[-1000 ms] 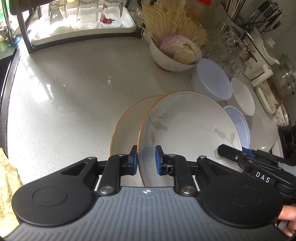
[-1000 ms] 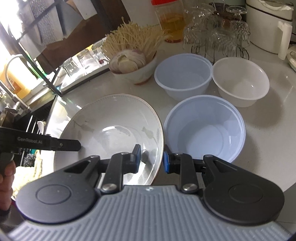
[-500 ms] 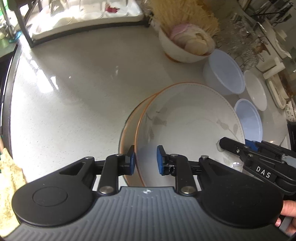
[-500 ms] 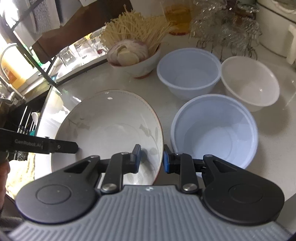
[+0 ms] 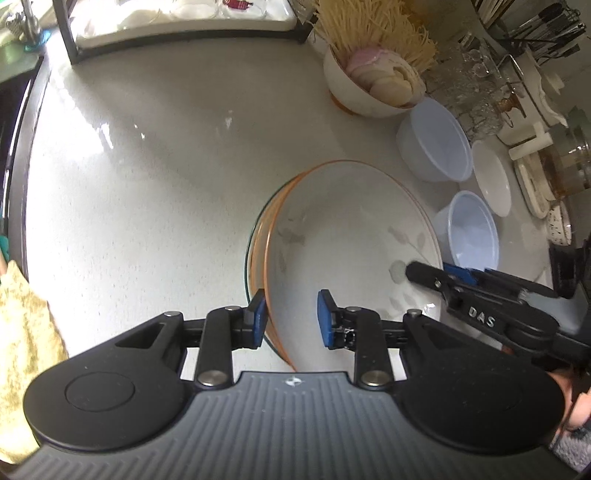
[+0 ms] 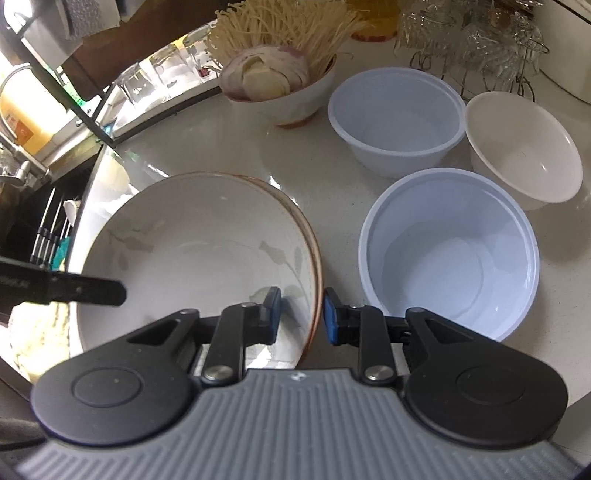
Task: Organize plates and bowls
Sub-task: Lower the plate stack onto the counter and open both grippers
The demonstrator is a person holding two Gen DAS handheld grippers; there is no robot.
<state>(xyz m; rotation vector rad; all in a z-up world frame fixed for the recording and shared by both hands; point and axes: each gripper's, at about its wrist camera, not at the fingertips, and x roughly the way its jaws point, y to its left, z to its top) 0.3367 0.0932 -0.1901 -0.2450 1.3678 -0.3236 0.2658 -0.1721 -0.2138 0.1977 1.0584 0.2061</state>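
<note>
A white ceramic bowl with an orange rim and a leaf pattern sits nested in a second matching bowl. Only the lower bowl's rim shows at the left. My left gripper straddles the upper bowl's near-left rim. Its jaws are opening, with the rim between the pads and the inner pad clear of the wall. My right gripper is shut on the same bowl's right rim, one pad inside and one outside.
Two pale blue plastic bowls and a white bowl stand just right of the stack. A ceramic bowl of mushrooms and sliced onion sits behind, with a glass rack, a tray of glasses and a yellow cloth around.
The upper bowl moved left over the lower one and now sits nested in it. My left gripper's pads have spread apart off the rim. My right gripper's jaws are unchanged.
</note>
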